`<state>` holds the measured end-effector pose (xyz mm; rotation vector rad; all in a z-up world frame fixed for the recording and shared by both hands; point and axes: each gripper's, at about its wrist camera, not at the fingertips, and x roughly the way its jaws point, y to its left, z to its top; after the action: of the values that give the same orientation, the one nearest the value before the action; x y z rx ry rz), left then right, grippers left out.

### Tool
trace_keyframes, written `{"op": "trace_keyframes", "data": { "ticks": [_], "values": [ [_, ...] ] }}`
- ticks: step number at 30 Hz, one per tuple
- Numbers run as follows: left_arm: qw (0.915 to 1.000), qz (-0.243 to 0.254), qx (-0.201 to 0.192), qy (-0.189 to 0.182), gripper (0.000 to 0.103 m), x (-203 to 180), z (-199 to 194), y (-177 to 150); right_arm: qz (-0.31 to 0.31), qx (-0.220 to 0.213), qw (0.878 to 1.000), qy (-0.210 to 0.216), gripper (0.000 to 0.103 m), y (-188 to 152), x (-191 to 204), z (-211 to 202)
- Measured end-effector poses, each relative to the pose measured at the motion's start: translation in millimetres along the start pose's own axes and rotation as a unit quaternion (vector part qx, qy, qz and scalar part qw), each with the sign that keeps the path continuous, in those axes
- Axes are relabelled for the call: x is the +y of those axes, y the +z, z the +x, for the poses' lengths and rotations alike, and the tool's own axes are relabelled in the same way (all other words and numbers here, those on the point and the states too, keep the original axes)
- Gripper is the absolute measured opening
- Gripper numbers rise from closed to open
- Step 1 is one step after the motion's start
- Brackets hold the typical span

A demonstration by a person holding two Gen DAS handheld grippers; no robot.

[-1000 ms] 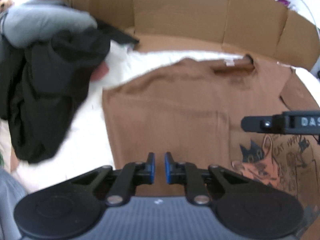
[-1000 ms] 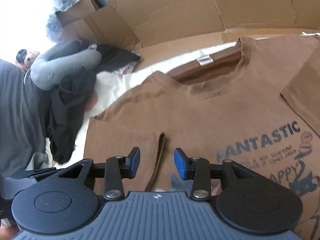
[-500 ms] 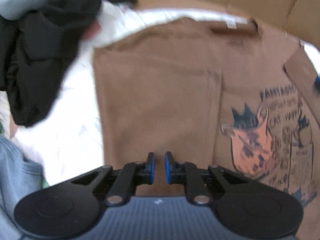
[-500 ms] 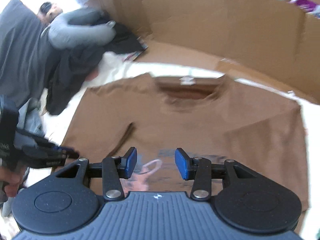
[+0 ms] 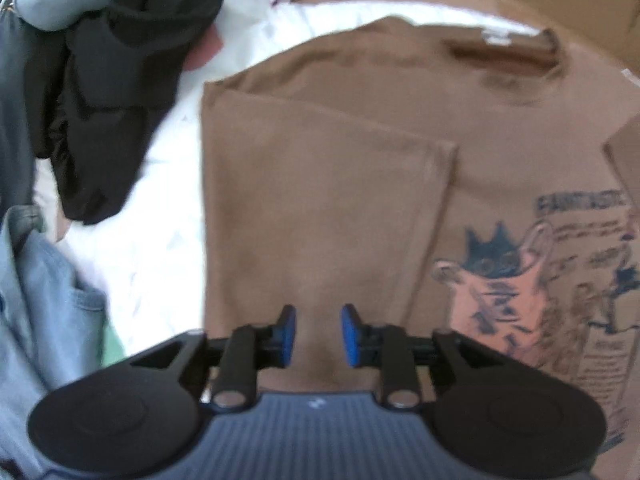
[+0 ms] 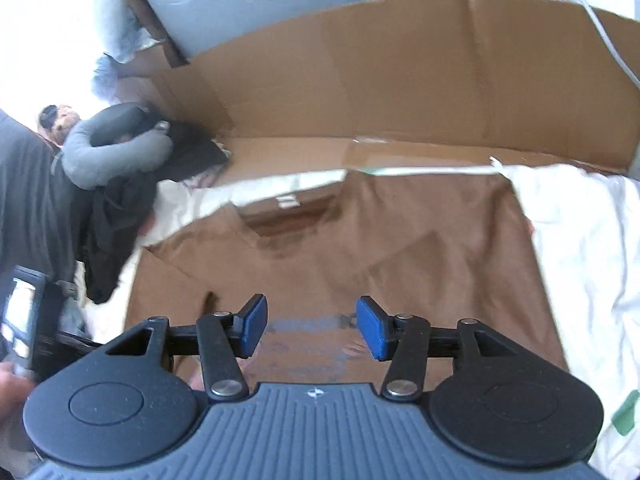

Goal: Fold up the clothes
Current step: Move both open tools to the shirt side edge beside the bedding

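The brown T-shirt (image 5: 328,200) lies flat, print up, on a white sheet (image 5: 160,220), collar toward the cardboard wall (image 6: 400,80). Its left side panel is already folded inward, the folded edge running down beside the cat print (image 5: 500,280).

My left gripper (image 5: 318,336) hovers above that folded panel; its fingers are opening and nothing is between them. My right gripper (image 6: 310,330) sits higher over the lower chest area, fingers also opening, empty.

Risks, as I judge them: dragging a finger across the loose panel would undo the fold; pinching both layers with the sheet would lift the bedding.

Clearance: open sheet lies right of the shirt. The dark clothes pile (image 5: 120,80) crowds the left edge, and the cardboard wall limits forward travel.
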<state>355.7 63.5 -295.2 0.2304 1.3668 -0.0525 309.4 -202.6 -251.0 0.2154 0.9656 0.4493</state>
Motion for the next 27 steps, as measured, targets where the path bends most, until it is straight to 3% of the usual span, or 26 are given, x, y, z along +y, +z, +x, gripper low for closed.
{"op": "trace_keyframes", "data": {
  "ticks": [1, 3, 5, 9, 11, 13, 15, 18, 23, 27],
  "values": [
    [0.9999, 0.007, 0.010, -0.009, 0.045, -2, 6, -3, 0.002, 0.003, 1.000, -0.001, 0.057, -2, -4, -1],
    [0.9987, 0.009, 0.050, 0.002, 0.042, -5, 19, -6, 0.008, 0.015, 1.000, -0.009, 0.057, -5, -11, -6],
    [0.9992, 0.009, 0.035, 0.018, 0.040, -5, 9, -10, -0.003, 0.024, 0.999, -0.023, 0.057, -4, -12, -17],
    [0.9999, -0.010, 0.005, -0.007, 0.043, 4, -35, -19, -0.075, 0.033, 0.995, -0.050, 0.057, 4, 2, -50],
    [0.9998, -0.020, -0.002, -0.002, 0.045, 11, -57, -22, -0.101, 0.031, 0.993, -0.056, 0.057, 14, 13, -74],
    [0.9991, -0.040, -0.012, -0.010, 0.051, 20, -82, -24, -0.113, 0.025, 0.992, -0.054, 0.061, 26, 24, -100],
    [0.9985, -0.049, -0.025, 0.001, 0.064, 24, -106, -24, -0.108, 0.010, 0.993, -0.056, 0.072, 33, 32, -125],
    [0.9977, -0.051, -0.046, 0.003, 0.072, 29, -135, -24, -0.057, -0.014, 0.997, -0.058, 0.080, 34, 35, -156],
    [0.9965, -0.037, -0.073, -0.015, 0.083, 18, -174, -32, -0.029, -0.020, 0.998, -0.053, 0.080, 21, 44, -192],
    [0.9951, -0.035, -0.085, -0.036, 0.084, 7, -190, -46, -0.039, -0.012, 0.997, -0.060, 0.080, 7, 44, -215]
  ]
}}
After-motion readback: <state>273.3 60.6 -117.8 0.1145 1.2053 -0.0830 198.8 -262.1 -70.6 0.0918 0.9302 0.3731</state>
